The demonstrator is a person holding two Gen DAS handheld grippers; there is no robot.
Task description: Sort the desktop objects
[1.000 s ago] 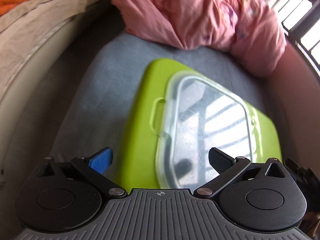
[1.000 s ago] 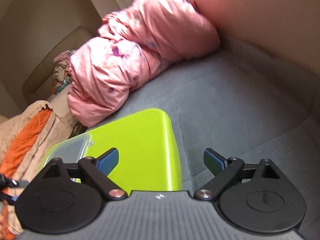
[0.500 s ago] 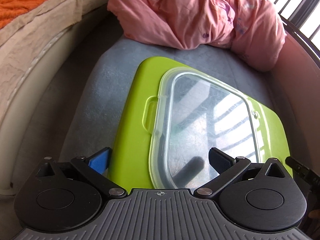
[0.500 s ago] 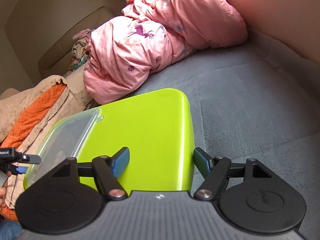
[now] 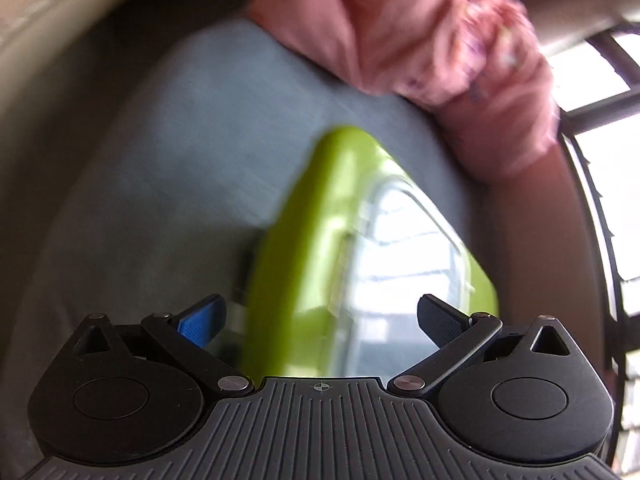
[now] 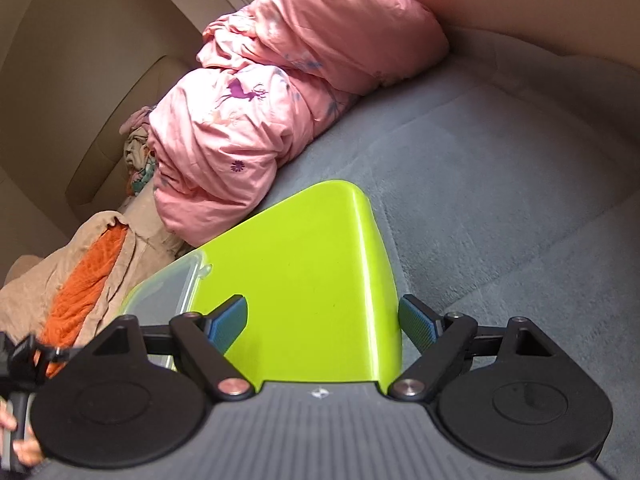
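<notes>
A lime-green tray table (image 6: 304,276) stands on a grey-blue couch seat (image 6: 500,200). A clear plastic lid (image 5: 404,264) lies on its top; its corner shows in the right wrist view (image 6: 168,292). My left gripper (image 5: 318,320) is open, its fingers on either side of the table's near left edge (image 5: 288,264); the view is blurred. My right gripper (image 6: 322,322) is open, its fingers astride the table's right end, the right pad (image 6: 416,324) just outside the edge.
A bundled pink quilt (image 6: 280,100) lies at the back of the seat, also in the left wrist view (image 5: 420,40). Beige and orange cloths (image 6: 84,276) are heaped at the left. A pink cushion wall (image 6: 520,8) bounds the right. A window with bars (image 5: 608,152) is at the far right.
The left view has swung and blurred; the table now sits more to the right and looks narrower. The right gripper has moved forward over the table's right end.
</notes>
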